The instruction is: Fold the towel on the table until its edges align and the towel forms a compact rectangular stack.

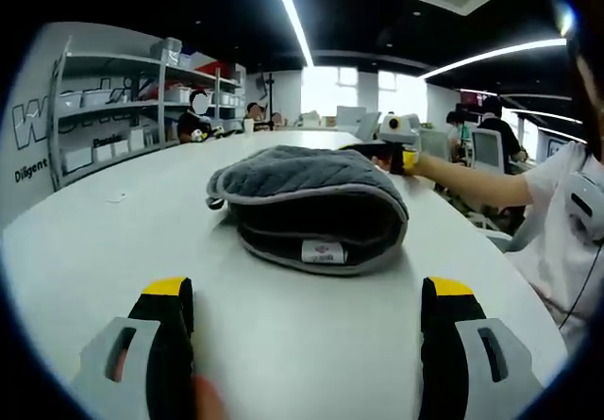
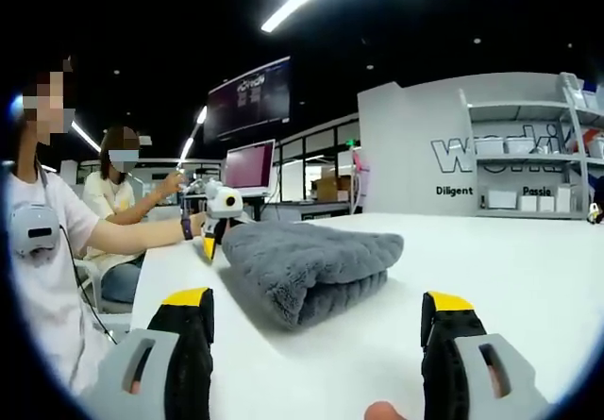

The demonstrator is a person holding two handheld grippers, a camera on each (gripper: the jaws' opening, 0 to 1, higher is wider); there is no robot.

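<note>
A grey towel point(image 1: 307, 203) lies folded into a thick, rounded stack on the white table point(image 1: 104, 241), its white label point(image 1: 323, 252) facing me. My left gripper point(image 1: 307, 293) stands open just short of it, yellow-tipped jaws wide apart with nothing between them. Across the towel, my right gripper point(image 1: 401, 144) sits at the far edge, held by a person's outstretched arm. In the right gripper view the towel point(image 2: 307, 264) shows its fluffy folded side. My right gripper point(image 2: 316, 302) is open before it, and the left gripper point(image 2: 219, 217) is beyond the towel's left end.
The person point(image 1: 557, 222) in a white shirt stands at the table's side. Metal shelves point(image 1: 132, 109) with boxes line a lettered wall. Several people and monitors point(image 2: 247, 167) are at desks behind. Bare tabletop point(image 2: 510, 250) lies around the towel.
</note>
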